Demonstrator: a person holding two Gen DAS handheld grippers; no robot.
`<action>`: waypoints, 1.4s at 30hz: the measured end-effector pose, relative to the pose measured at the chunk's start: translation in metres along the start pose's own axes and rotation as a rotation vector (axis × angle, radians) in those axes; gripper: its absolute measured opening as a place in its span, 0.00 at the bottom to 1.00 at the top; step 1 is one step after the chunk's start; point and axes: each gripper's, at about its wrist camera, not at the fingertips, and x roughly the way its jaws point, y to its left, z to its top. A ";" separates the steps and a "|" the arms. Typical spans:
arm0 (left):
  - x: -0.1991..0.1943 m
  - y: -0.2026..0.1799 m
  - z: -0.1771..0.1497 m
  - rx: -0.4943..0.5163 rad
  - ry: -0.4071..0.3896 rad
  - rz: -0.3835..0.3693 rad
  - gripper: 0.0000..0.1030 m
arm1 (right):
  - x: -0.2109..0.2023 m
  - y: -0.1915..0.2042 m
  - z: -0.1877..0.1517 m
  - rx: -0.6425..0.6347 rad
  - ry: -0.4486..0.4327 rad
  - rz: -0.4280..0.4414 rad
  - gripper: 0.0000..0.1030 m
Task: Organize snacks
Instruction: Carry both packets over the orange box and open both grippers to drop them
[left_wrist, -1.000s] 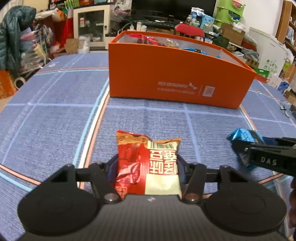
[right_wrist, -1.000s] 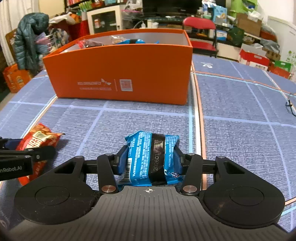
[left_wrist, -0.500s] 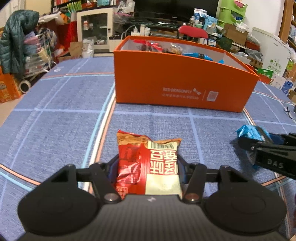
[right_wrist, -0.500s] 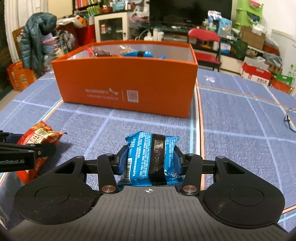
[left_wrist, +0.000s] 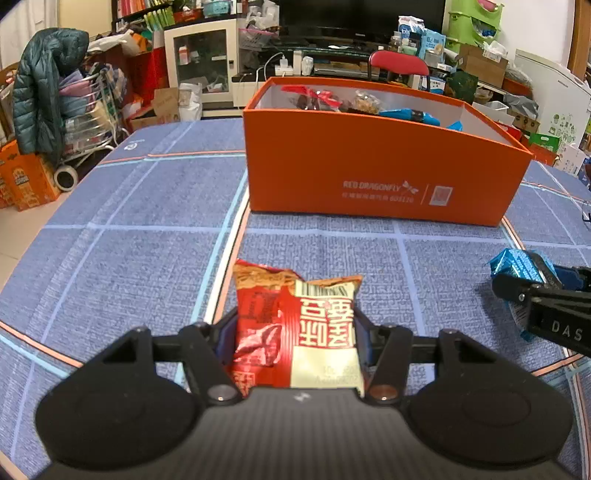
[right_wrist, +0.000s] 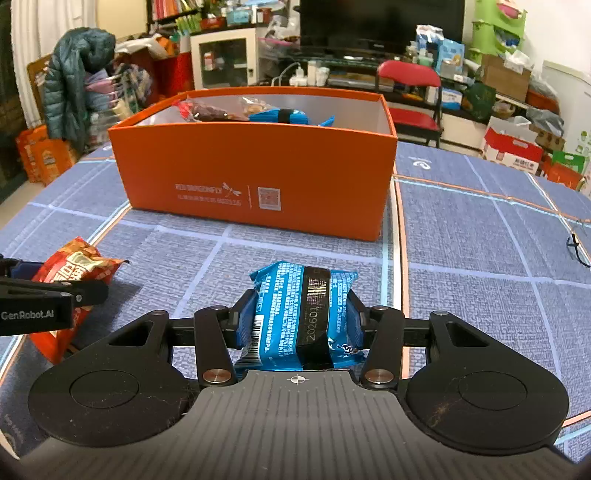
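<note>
My left gripper (left_wrist: 295, 328) is shut on a red and cream snack packet (left_wrist: 295, 325), held above the blue cloth. My right gripper (right_wrist: 299, 314) is shut on a blue snack packet (right_wrist: 295, 306) with a black band. Each wrist view shows the other gripper at its edge: the right gripper (left_wrist: 517, 284) with the blue packet (left_wrist: 513, 260), and the left gripper (right_wrist: 92, 290) with the red packet (right_wrist: 79, 264). Ahead of both stands an open orange box (left_wrist: 369, 166) (right_wrist: 258, 166) with several snack packets (right_wrist: 277, 115) inside.
A blue tablecloth (left_wrist: 129, 240) with light and orange lines covers the table. Behind the table are a red chair (right_wrist: 410, 75), a white cabinet (left_wrist: 201, 62), a hanging dark green jacket (left_wrist: 40, 92) and cardboard boxes (right_wrist: 511, 147). A thin black cable (right_wrist: 576, 247) lies at the right edge.
Both wrist views have tilted upward, so the orange box sits lower in view and more of its inside shows. Both packets stay gripped as before.
</note>
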 end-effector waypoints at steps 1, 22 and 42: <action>0.000 -0.001 0.000 0.001 -0.001 0.002 0.54 | -0.001 0.001 0.000 -0.001 -0.001 0.000 0.33; -0.016 -0.001 0.148 0.014 -0.210 -0.038 0.54 | -0.020 -0.027 0.128 0.021 -0.185 -0.001 0.33; 0.017 -0.029 0.192 0.073 -0.171 0.025 0.90 | -0.002 -0.033 0.167 0.079 -0.192 0.002 0.73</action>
